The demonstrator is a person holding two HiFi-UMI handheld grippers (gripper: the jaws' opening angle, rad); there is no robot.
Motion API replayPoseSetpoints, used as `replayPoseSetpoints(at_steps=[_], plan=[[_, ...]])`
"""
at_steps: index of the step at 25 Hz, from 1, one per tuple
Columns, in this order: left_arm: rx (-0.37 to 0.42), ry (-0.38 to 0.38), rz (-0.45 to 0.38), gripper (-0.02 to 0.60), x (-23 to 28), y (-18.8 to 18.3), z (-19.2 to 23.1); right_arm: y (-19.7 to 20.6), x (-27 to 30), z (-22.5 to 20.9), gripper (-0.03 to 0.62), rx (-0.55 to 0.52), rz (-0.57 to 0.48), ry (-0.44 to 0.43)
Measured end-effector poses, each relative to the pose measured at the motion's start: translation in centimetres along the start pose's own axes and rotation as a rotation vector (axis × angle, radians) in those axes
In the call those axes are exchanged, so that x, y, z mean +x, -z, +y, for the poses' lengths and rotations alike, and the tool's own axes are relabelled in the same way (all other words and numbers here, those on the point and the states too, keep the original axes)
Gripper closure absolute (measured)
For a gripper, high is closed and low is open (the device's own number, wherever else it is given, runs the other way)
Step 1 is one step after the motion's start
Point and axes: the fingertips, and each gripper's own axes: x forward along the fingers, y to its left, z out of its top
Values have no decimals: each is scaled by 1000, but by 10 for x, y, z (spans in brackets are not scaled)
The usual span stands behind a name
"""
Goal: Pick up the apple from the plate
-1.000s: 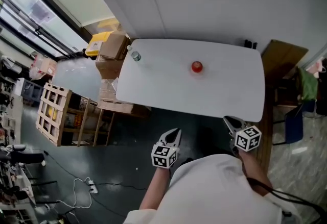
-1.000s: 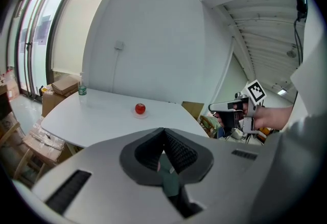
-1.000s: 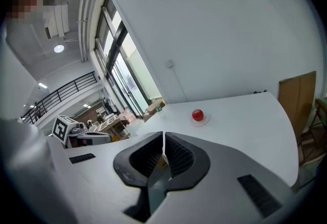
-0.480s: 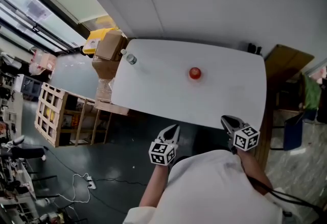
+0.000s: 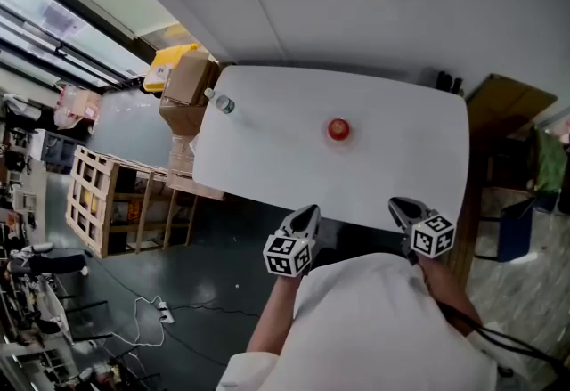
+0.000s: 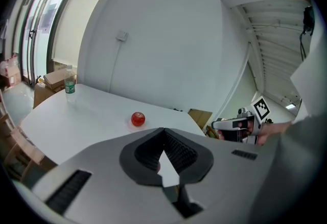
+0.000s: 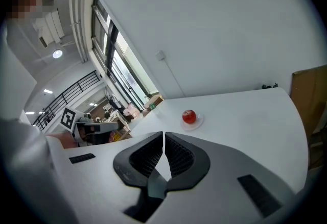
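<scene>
We hold both grippers at the table's (image 5: 401,168) near edge, jaws together and empty.
Left gripper (image 5: 306,214) and right gripper (image 5: 399,206) point at the table; the apple (image 5: 338,128) sits on its plate (image 7: 199,123) mid-table, well apart from both.

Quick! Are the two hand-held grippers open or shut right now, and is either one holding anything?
Left hand-held gripper: closed, holding nothing.
Right hand-held gripper: closed, holding nothing.

You're standing in a workshop-like lab: left of the white table (image 5: 267,149) sit cardboard boxes (image 5: 189,82), a wooden crate (image 5: 96,202) and floor cables (image 5: 147,316).
</scene>
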Motion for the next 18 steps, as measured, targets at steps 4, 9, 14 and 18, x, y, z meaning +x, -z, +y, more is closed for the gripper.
replayPoseSetpoints(at_steps=[4, 9, 14, 18], plan=[[7, 2, 60, 580, 17, 0, 0, -3, 2, -6, 556, 16, 14, 3], [35, 39, 119, 580, 35, 3, 3, 3, 2, -15, 556, 43, 22, 34], [68, 71, 145, 580, 58, -6, 12, -1, 7, -27, 556, 75, 4, 91], [88, 65, 171, 578, 80, -12, 28, -8, 8, -27, 556, 121, -26, 137]])
